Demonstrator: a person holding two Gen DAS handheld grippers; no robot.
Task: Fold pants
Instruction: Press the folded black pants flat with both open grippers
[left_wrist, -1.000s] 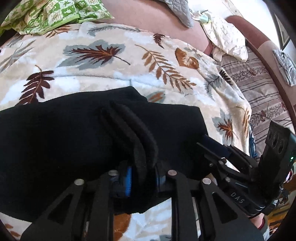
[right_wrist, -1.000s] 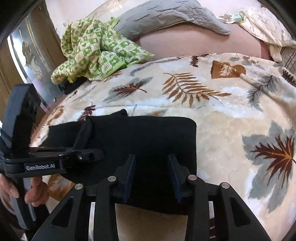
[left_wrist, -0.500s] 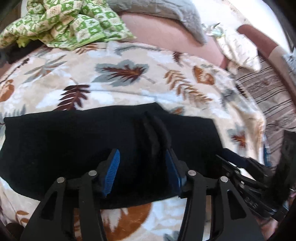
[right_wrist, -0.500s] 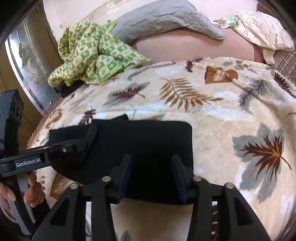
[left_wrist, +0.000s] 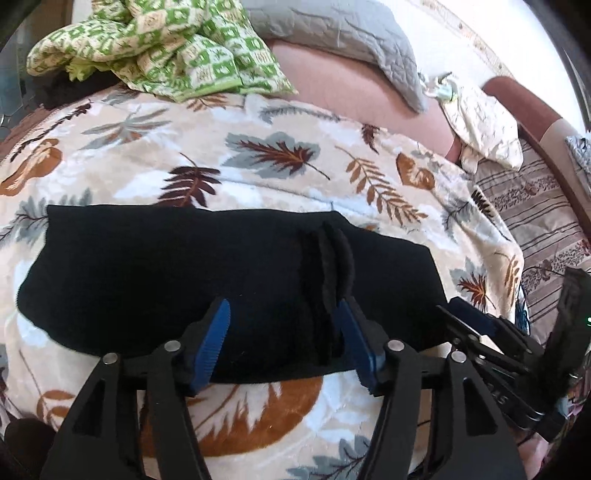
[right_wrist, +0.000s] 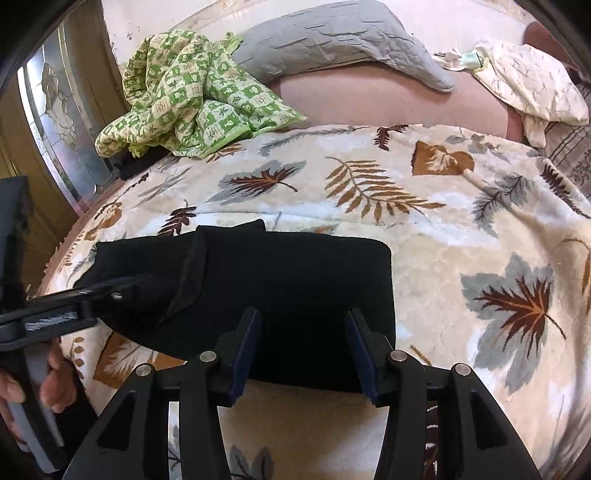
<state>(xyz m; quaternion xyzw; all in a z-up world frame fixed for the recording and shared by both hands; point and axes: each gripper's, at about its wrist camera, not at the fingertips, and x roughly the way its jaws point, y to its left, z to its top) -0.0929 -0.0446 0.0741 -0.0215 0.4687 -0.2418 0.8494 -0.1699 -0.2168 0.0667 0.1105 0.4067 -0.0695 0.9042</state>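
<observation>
Left hand-held gripper (left_wrist: 284, 332): matte black plastic frame w/ triangular cut-outs, silver round pivot screws, bright blue ribbed pads (left_wrist: 216, 338) on both fingers. Right hand-held gripper (right_wrist: 303, 347): same black frame & silver screws, pads look darker navy. Seen from the right cam, the left unit's side bar carries a white label – text too blurred to read. Bare fingers (right_wrist: 55, 384) wrap its grey-black handle – no sleeve visible.
</observation>
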